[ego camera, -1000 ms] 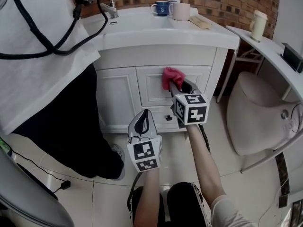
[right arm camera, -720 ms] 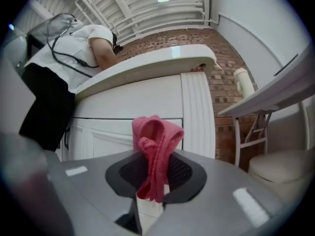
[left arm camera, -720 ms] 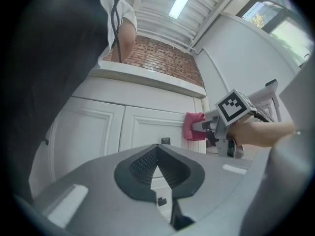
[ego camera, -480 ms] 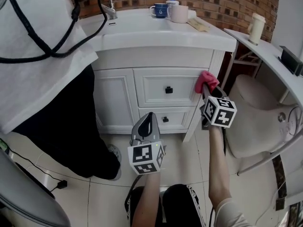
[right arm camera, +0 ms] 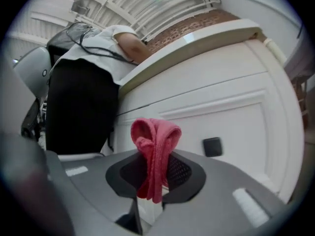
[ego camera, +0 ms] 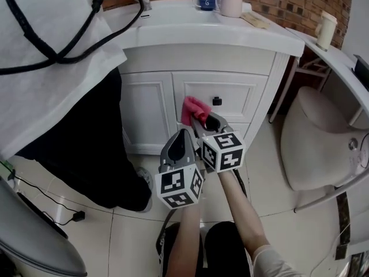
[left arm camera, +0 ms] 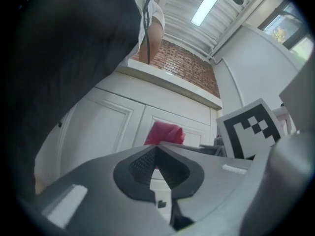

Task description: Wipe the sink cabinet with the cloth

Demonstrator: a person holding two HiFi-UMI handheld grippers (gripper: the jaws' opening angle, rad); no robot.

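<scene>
The white sink cabinet [ego camera: 151, 105] fills the middle of the head view, with an upper drawer and its black knob [ego camera: 217, 101]. My right gripper [ego camera: 200, 122] is shut on a pink cloth [ego camera: 194, 109], which it holds against the left part of that drawer front, left of the knob. In the right gripper view the cloth [right arm camera: 154, 149] stands bunched between the jaws, and the knob [right arm camera: 212, 146] is to its right. My left gripper [ego camera: 180, 136] hangs lower, just left of the right one; it is shut and holds nothing. In the left gripper view the cloth [left arm camera: 164, 132] shows above the jaws.
A person in a white shirt and black trousers [ego camera: 63, 85] stands close at the cabinet's left. Mugs [ego camera: 231, 5] sit on the countertop. A white toilet [ego camera: 320, 137] and a shelf with a cup [ego camera: 326, 30] stand at the right. A cable [ego camera: 49, 208] lies on the floor.
My right gripper has swept the cloth from the cabinet's right edge leftwards across the upper drawer, past the knob. The left gripper has barely moved.
</scene>
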